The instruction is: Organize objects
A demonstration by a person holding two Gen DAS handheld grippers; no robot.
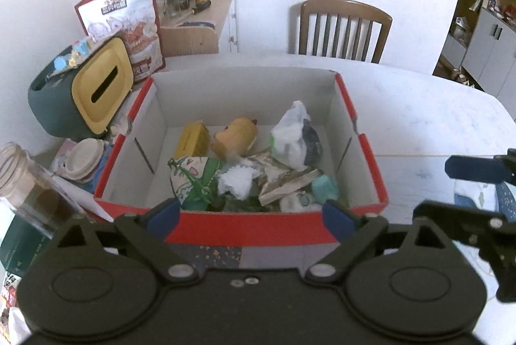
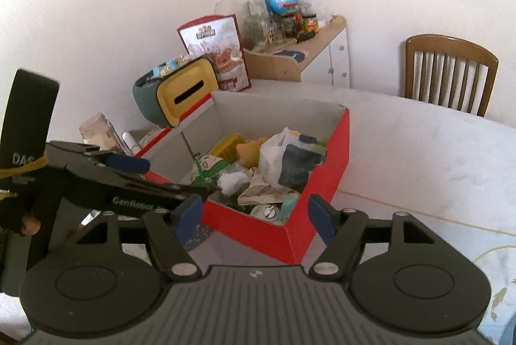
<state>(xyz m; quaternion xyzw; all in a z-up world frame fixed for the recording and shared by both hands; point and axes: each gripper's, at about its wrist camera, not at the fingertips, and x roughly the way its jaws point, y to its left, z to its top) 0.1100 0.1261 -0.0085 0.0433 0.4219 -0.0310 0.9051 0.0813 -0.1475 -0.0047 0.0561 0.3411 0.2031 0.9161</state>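
Note:
A red cardboard box (image 1: 245,230) with white inner walls stands on the white table (image 1: 429,116). Inside lie a yellow box (image 1: 193,140), a tan plush toy (image 1: 235,136), a white plastic bag (image 1: 295,138), a green-printed pouch (image 1: 193,177), white fluff (image 1: 235,182) and a teal item (image 1: 324,188). My left gripper (image 1: 253,212) is open and empty at the box's near wall. My right gripper (image 2: 254,216) is open and empty by the box's near corner (image 2: 290,235). The left gripper (image 2: 129,162) shows at left in the right wrist view.
A green and yellow tissue holder (image 1: 80,93), a red snack bag (image 1: 129,22), a glass jar (image 1: 22,180) and a lidded cup (image 1: 84,159) crowd the table's left. A wooden chair (image 1: 343,28) and a cluttered cabinet (image 1: 196,32) stand behind.

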